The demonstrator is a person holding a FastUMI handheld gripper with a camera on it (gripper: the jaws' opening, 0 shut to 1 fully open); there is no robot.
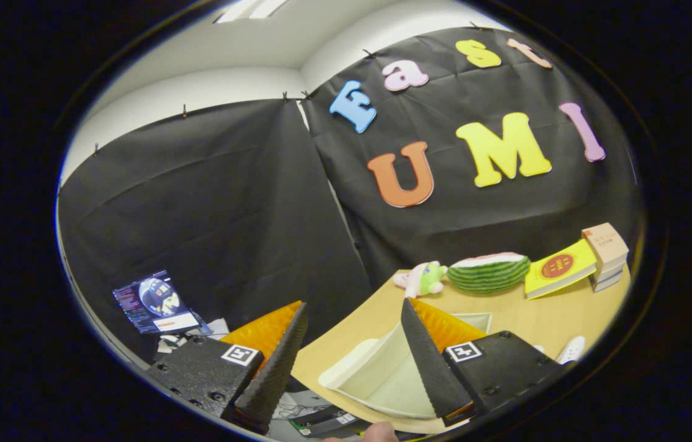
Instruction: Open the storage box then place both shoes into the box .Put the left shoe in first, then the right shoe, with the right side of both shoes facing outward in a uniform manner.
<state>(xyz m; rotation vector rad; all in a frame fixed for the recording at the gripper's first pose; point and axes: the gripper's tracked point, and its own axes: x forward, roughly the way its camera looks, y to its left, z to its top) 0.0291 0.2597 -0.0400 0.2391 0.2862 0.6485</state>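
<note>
- Gripper: fingers spread wide, nothing between them; the whole view is tilted.
- Left fingertip: hangs off the table, over the gap beside its near-left edge.
- Right fingertip: sits over the tabletop, in front of the box.
- Storage box: pale cream, smooth-walled, rounded at the corner; lies between the fingers and partly behind the right one, close to the table's near edge. Its upper face looks hollow, but whether the lid is off cannot be told.
- Shoe: one white piece beside the right finger's mount, near the table's right edge; too little shows to tell which shoe.
- Table: light wood; a broad bare stretch runs from the box to the far edge.
- Far edge, left to right: small plush toy, watermelon-shaped cushion, yellow book leaning on a stack of boxes at the far-right corner.
- Off the table, beyond the left finger: a lit screen low by the black cloth wall, with papers and cables below the near edge.
</note>
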